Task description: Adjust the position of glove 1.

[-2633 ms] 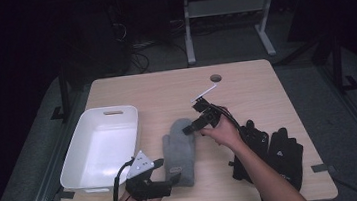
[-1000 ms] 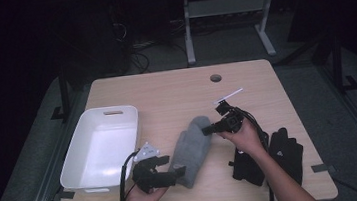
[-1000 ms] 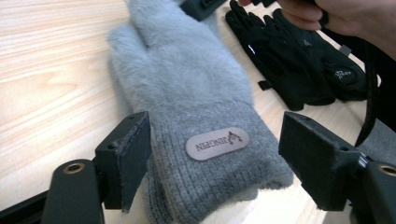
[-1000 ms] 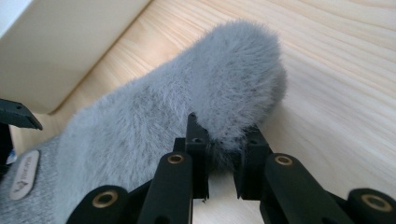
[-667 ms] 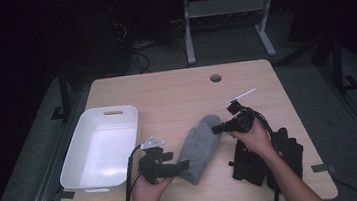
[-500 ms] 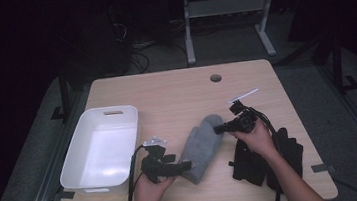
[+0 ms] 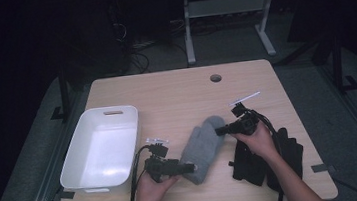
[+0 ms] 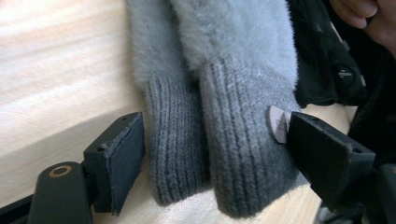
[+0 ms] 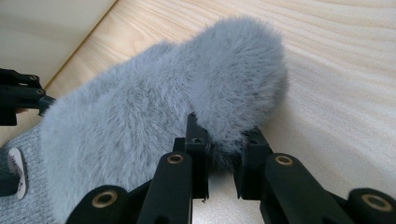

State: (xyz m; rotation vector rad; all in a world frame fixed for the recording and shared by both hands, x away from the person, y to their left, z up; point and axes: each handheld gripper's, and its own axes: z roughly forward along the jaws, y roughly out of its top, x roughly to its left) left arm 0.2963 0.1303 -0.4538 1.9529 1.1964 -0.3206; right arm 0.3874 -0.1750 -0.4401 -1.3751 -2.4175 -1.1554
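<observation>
Right gripper (image 9: 219, 175): my jaws were pinched on the fluffy tip of the grey mittens (image 7: 202, 148), pinning that end, as I judged it, so the pair stayed stretched out. Left gripper (image 8: 212, 154): jaws had just been opening and stood spread either side of the ribbed cuffs, pads clear of the knit, likely ready to take both cuffs together. Mittens: lay stacked on the wooden table (image 7: 176, 95), between white bin (image 7: 102, 146) and black gloves (image 7: 268, 159). Small tag (image 8: 279, 123) at one cuff, print unreadable. Black gloves partly hidden under my right forearm.
</observation>
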